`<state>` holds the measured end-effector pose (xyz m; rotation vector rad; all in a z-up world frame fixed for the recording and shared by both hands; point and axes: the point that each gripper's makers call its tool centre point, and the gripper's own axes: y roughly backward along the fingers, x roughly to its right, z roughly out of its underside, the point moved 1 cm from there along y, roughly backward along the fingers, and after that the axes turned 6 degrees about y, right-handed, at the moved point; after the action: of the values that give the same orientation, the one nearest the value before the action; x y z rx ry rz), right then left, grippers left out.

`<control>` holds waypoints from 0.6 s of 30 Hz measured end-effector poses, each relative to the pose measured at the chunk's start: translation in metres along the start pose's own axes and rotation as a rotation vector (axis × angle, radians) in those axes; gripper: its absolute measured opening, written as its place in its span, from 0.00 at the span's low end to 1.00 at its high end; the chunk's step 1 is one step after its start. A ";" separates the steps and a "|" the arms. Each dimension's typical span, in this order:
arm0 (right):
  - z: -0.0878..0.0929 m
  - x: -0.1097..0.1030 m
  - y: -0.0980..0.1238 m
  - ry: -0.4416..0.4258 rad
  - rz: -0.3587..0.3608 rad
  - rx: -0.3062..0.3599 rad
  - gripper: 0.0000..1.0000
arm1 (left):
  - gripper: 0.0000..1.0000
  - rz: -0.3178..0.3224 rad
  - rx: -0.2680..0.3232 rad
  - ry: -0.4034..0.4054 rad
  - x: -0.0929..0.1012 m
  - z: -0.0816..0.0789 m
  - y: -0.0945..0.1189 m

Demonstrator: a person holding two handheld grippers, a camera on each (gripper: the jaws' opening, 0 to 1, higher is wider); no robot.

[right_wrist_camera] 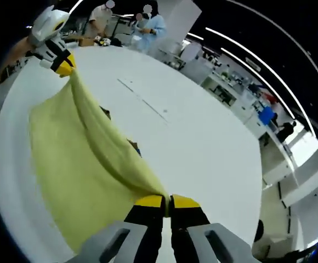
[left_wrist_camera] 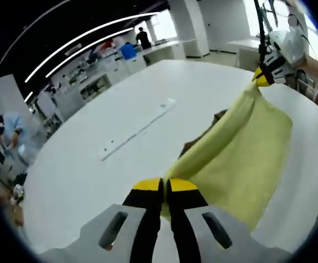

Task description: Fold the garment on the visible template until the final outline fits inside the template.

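**Yellow cloth held up between both tongs, over the white table**

The left gripper [left_wrist_camera: 165, 193] has its jaws clenched on one corner of the yellow garment [left_wrist_camera: 241, 159]; the right gripper [right_wrist_camera: 166, 204] is clenched on another corner. Each also shows far off in the other's view, pinching the cloth's far end. The garment hangs stretched between them, its top edge taut from one gripper to the other, so its long axis runs along the line joining the tongs. The rest of the cloth sags down from that edge toward the table [left_wrist_camera: 93, 164].

A dark shape [left_wrist_camera: 216, 118] peeks out from behind the garment in the left gripper view, and again just past the cloth's edge in the right gripper view. I judge this may be the template, but too little of it shows to be sure. It lies under and behind the lifted cloth, roughly midway between the grippers, so neither is clearly nearer.

The cloth hides its outline and how the garment's lower edge meets the table. A thin line [left_wrist_camera: 140, 131] lies on the table beyond the garment, well apart from it.
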<state>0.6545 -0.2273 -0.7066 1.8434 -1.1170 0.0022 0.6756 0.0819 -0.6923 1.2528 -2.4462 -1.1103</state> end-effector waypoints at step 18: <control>0.030 -0.009 -0.049 -0.115 -0.139 -0.039 0.04 | 0.02 0.018 -0.087 0.005 -0.007 0.036 -0.058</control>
<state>0.6700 -0.2361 -0.7619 1.9017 -1.0575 -0.2067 0.7001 0.0855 -0.7568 1.2044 -2.3734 -1.1940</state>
